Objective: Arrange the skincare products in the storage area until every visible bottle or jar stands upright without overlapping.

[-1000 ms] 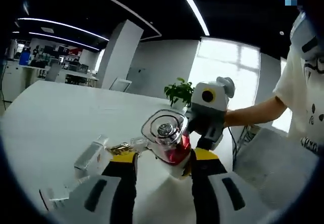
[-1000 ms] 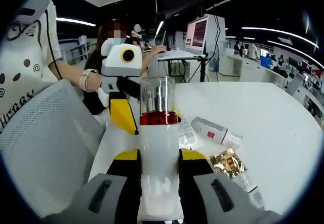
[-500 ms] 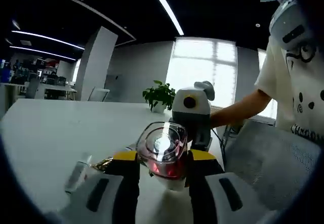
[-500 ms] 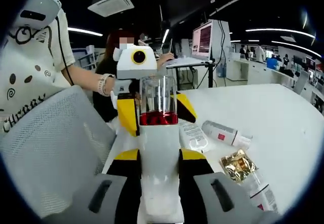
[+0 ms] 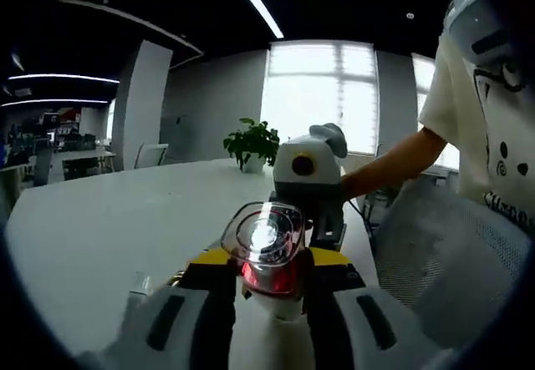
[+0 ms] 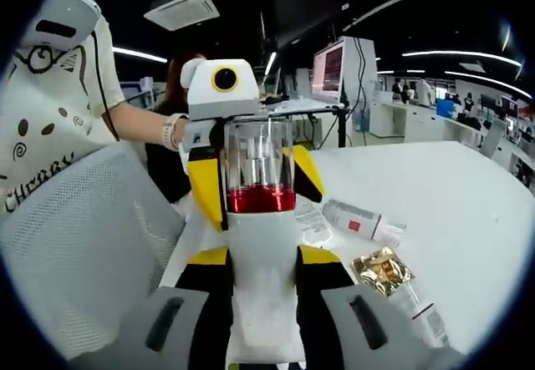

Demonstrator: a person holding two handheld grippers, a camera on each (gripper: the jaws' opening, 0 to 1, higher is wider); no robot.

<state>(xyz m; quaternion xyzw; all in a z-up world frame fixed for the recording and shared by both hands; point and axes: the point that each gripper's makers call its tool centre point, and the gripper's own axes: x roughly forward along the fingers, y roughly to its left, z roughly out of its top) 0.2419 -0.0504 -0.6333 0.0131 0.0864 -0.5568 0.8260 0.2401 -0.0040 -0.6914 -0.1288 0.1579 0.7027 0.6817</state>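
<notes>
A white bottle (image 6: 263, 245) with a red band and a clear cap (image 6: 259, 153) is held in the air between both grippers. My right gripper (image 6: 263, 257) is shut on its white body. My left gripper (image 6: 259, 178) comes in from the far side, its yellow fingers (image 6: 205, 188) pressed to either side of the cap and red band. In the left gripper view the cap (image 5: 263, 232) points at the camera between my left gripper (image 5: 269, 261) jaws, and the right gripper's body rises behind it.
On the white table (image 6: 468, 195) lie a white tube with a red label (image 6: 361, 218), a clear flat packet (image 6: 313, 220), a gold sachet (image 6: 380, 270) and another tube (image 6: 422, 320). A mesh chair (image 6: 75, 236) stands left. A person in a white shirt (image 5: 493, 119) holds the grippers.
The left gripper has come from beside the cap to sit around it, both yellow fingers now flanking it. The bottle has straightened between the jaws. Both cameras shifted slightly.
</notes>
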